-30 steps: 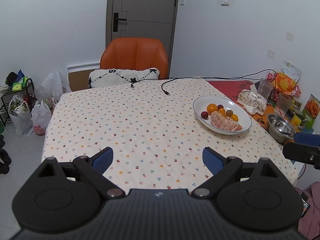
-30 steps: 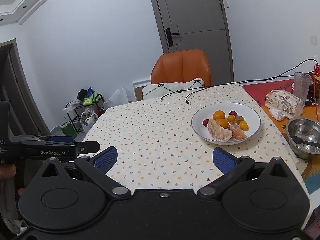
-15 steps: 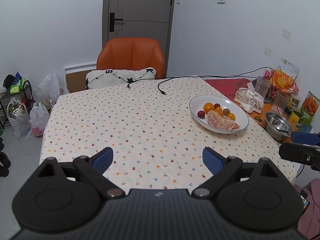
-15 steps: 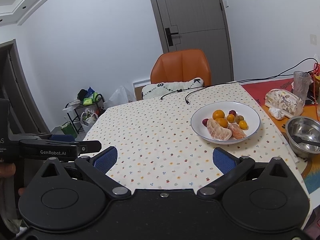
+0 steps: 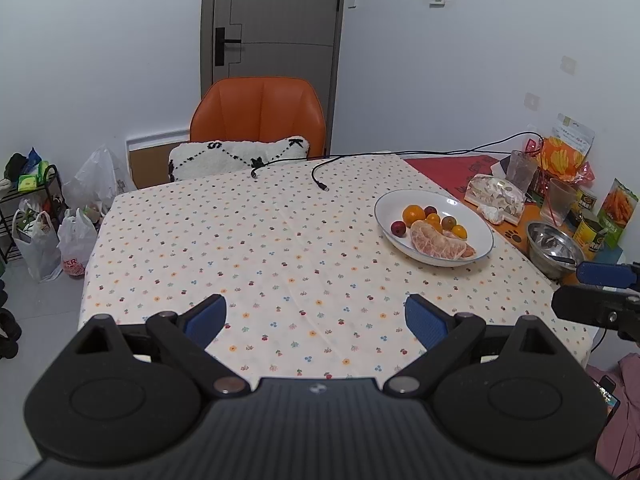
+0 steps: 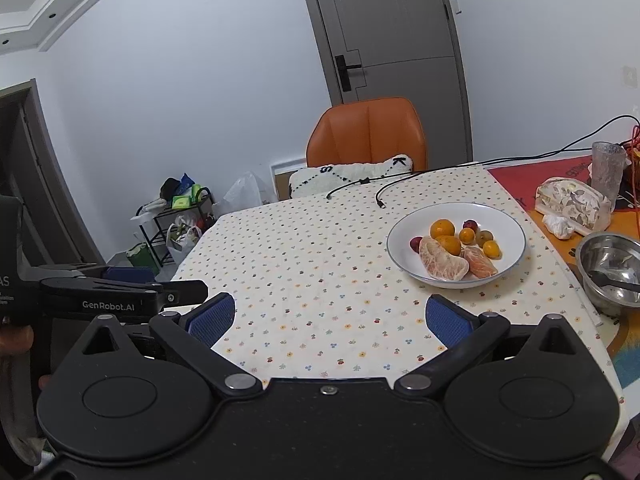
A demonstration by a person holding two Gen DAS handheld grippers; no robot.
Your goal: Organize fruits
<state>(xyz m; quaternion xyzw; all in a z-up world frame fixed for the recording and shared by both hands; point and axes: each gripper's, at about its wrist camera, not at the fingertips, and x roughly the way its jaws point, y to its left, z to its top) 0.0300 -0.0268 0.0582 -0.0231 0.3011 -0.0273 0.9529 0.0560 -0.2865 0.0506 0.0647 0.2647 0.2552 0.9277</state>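
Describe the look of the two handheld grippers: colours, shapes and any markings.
Both are matte black plastic. The left gripper and the right gripper each have two angled link arms on silver pivot pins, round discs on either side of a ribbed body, and blue textured pads. From the side, the left one bears white "GenRobot.AI" lettering.

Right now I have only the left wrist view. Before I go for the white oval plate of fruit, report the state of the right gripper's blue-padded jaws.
Observer: In the right wrist view the right gripper has its jaws wide apart, with only the flowered tablecloth showing between them.
Operator: Tell me where the plate lies from it.
Observer: The white plate sits ahead and to the right of its fingers, apart from them.
Operator: Check my own gripper from outside.
Observer: The left gripper shows side-on at the left edge, with a hand at its handle.
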